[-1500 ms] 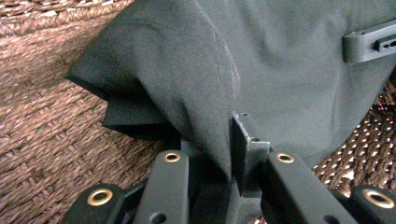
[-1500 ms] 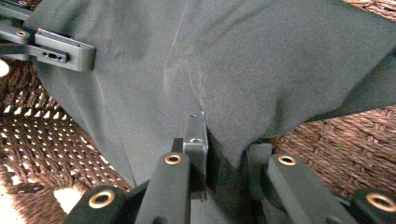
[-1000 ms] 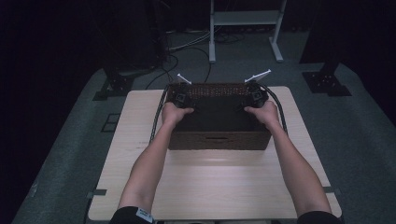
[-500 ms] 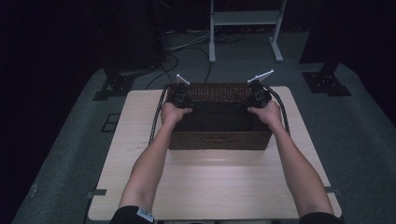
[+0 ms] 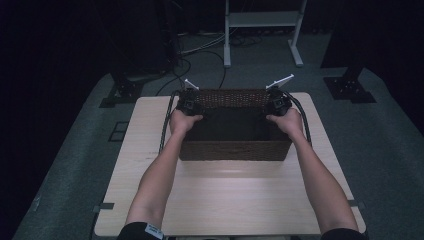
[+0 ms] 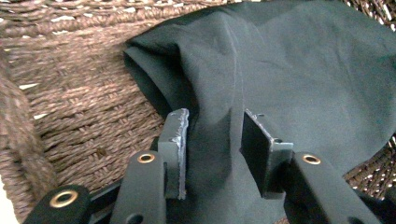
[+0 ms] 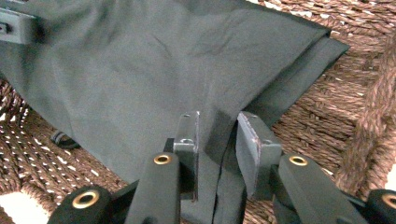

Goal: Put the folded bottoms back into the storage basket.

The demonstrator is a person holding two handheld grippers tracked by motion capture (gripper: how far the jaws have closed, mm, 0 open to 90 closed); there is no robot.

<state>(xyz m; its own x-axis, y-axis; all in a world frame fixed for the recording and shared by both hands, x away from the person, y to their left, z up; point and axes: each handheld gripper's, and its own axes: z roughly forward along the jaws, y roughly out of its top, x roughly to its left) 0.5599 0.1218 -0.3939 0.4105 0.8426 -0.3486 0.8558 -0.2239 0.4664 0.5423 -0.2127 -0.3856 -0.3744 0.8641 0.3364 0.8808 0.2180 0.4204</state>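
We count one table (image 5: 230, 200), pale wood, and on it one woven basket (image 5: 235, 149). Inside the basket we count one dark cloth (image 6: 299, 79). We see two grippers, a left gripper (image 5: 187, 106) and a right gripper (image 5: 278, 106), each with two black jaws, so four jaws in all. Two forearms reach in, ending in two hands, a left hand (image 5: 183, 121) and a right hand (image 5: 286, 121). Beyond the table we count one white frame (image 5: 262, 30) with two legs that we can see.
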